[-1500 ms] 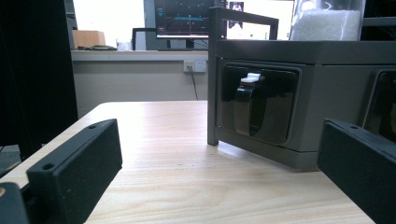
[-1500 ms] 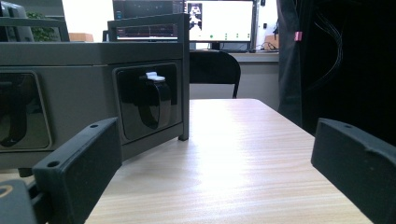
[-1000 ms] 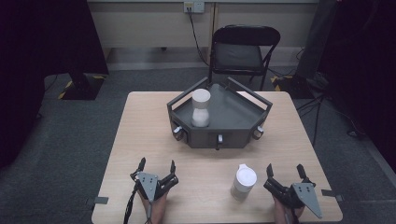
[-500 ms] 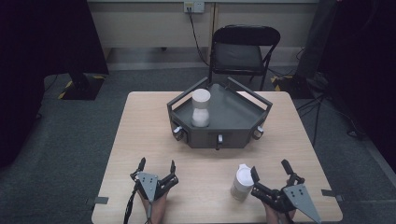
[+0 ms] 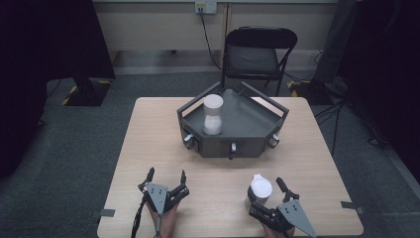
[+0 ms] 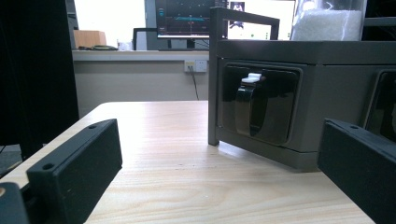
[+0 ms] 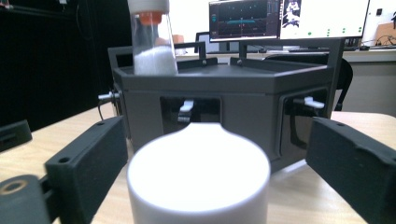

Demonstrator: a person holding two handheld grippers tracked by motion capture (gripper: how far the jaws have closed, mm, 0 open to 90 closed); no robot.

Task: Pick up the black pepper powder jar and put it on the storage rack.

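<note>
While its jaws stand spread wide, the right tool [image 5: 270,191] brackets a white spouted cup [image 5: 260,189] without touching it. Ahead of both tools sits a grey tray [image 5: 257,139] carrying a clear jar [image 5: 213,115]. Nearby, the left tool [image 5: 166,177] rests released on the counter [image 5: 218,178].

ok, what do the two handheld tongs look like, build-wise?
Both match. The left tongs and right tongs have two black, blocky jaws with small holes near the tips, on a black body topped by a grey three-cornered plate. A dark cable trails from the left one toward the table's near edge. No sleeves can be made out.
</note>
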